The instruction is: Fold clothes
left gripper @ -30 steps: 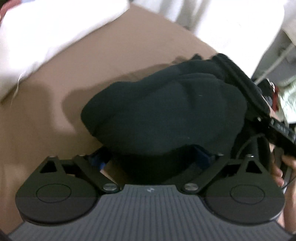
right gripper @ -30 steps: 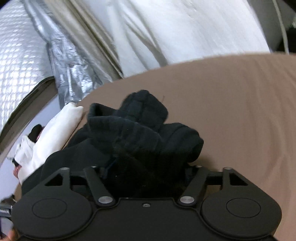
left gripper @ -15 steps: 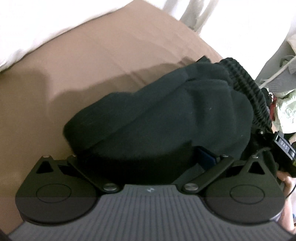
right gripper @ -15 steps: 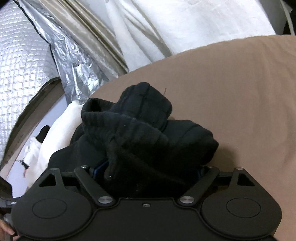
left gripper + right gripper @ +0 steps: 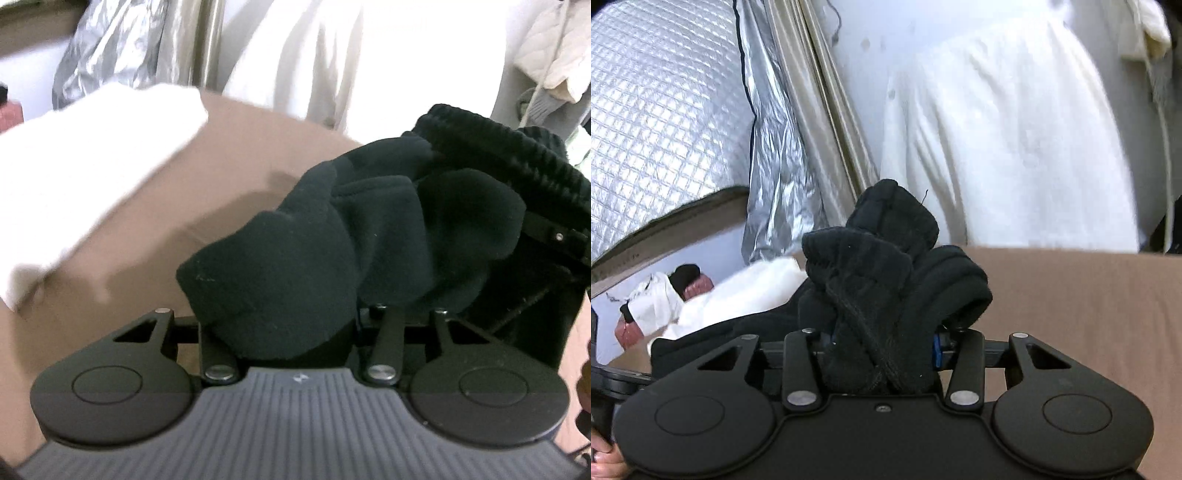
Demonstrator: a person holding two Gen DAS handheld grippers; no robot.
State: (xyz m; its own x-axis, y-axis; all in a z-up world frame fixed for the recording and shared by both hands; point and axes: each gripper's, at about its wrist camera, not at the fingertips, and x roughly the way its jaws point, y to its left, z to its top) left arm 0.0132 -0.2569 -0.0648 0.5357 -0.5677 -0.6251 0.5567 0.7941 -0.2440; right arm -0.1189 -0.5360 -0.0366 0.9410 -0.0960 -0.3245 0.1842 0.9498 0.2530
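A black fleece garment (image 5: 332, 240) with a ribbed drawstring waistband (image 5: 517, 158) hangs bunched above the brown bed surface (image 5: 147, 258). My left gripper (image 5: 280, 325) has its jaws closing on one bunched end, and the fabric fills the gap and hides the pads. In the right wrist view the waistband end of the garment (image 5: 886, 266) is squeezed between the closing jaws of my right gripper (image 5: 882, 347). A blue pad (image 5: 936, 350) presses against the cloth. The drawstring crosses between the fingers.
A folded white cloth (image 5: 92, 166) lies on the brown surface at the left. White fabric (image 5: 997, 147) hangs behind the bed, beside a silver quilted cover (image 5: 665, 129). More clothes (image 5: 657, 302) are piled at the far left. A person's hand (image 5: 602, 458) shows at the corner.
Both grippers closed from wide open onto the black garment and rose, lifting it off the brown surface. Both views tilted upward toward the wall.
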